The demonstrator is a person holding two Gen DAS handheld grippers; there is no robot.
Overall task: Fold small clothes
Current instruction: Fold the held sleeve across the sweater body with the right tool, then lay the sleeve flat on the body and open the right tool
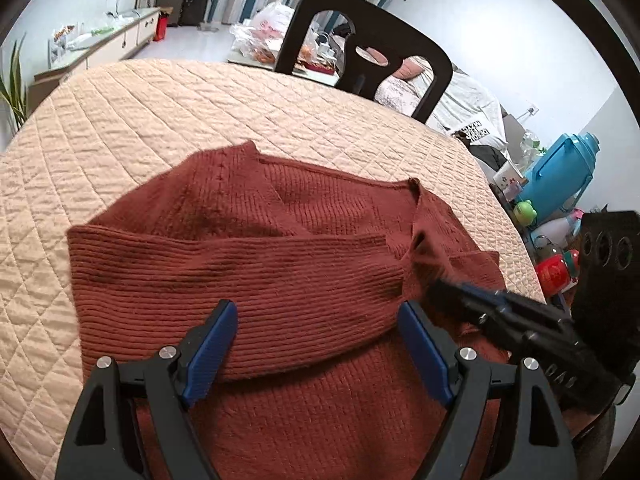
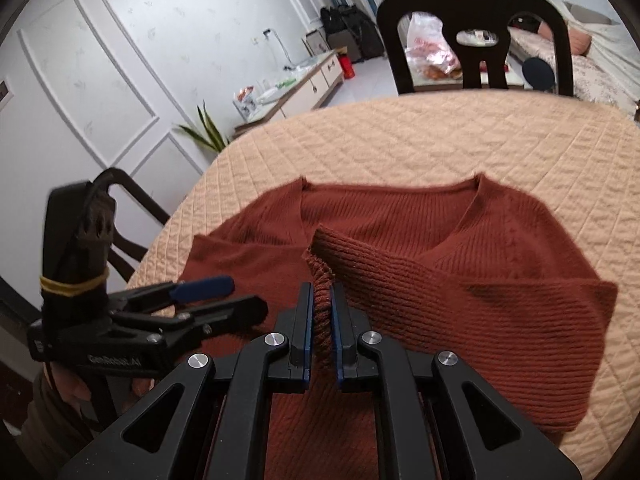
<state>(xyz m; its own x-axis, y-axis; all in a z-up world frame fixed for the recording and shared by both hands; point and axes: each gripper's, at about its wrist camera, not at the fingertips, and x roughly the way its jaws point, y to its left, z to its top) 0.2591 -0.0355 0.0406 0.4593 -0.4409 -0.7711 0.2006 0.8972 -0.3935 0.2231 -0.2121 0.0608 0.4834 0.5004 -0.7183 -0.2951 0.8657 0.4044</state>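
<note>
While right tongs (image 2: 321, 312) pinch sleeve cuff (image 2: 322, 264), left tongs (image 1: 316, 344) hover spread over sweater (image 1: 280, 208); sleeve lies crosswise.

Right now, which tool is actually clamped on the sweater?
The right tool: its fingers pinch the sweater sleeve cuff. The left tool hangs spread wide above the sweater, gripping nothing.

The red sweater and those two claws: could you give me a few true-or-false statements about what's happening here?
1. The right claw is shut on the sweater's cuff. True.
2. The left claw is clamped on the sweater. False: it is open, gripping nothing.
3. The sweater lies on a quilted beige cover. True.
4. The sweater is blue. False: it is rust red.
5. A black chair stands beyond the table. True.
</note>
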